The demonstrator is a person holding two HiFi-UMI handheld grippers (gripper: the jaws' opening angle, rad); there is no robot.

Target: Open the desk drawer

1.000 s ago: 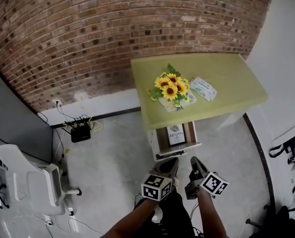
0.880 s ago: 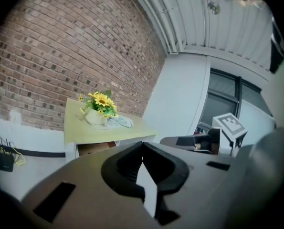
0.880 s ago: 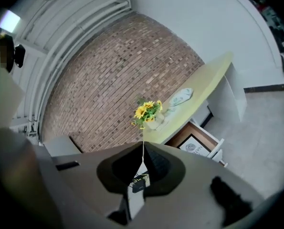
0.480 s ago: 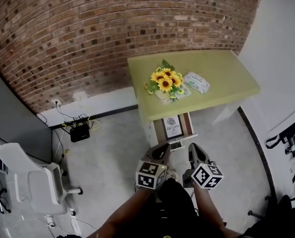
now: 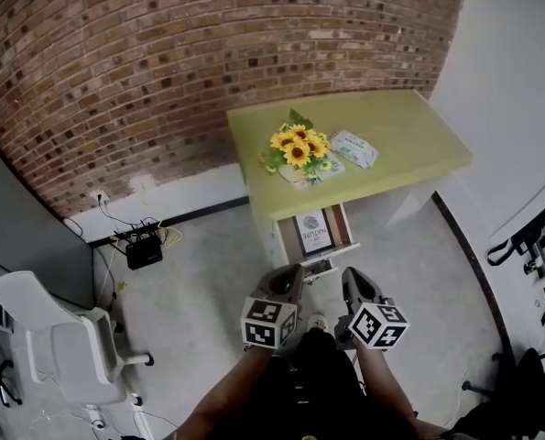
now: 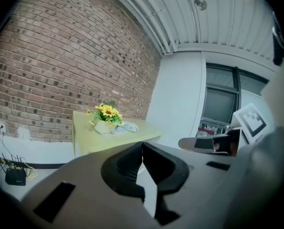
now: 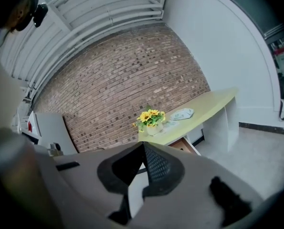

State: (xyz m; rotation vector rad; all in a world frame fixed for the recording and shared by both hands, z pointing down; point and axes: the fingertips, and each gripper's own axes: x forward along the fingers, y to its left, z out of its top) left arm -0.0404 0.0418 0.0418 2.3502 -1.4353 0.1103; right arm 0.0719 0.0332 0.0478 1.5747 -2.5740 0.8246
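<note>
Head view, looking down: the drawer [image 5: 327, 253] under the green bench [image 5: 409, 145] already stands pulled out, so the opening step looks done and nothing seems left but to back away. Nearer the person, the left tool [image 5: 288, 277] and right tool [image 5: 352, 279] are both clenched on nothing, held side by side, pointing slightly downward, well apart from the drawer.

Even, bright daylight — sharp centres, strong fisheye bending — dark corners.

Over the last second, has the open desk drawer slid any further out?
No. The drawer juts just as far past the desk's front edge as before.
</note>
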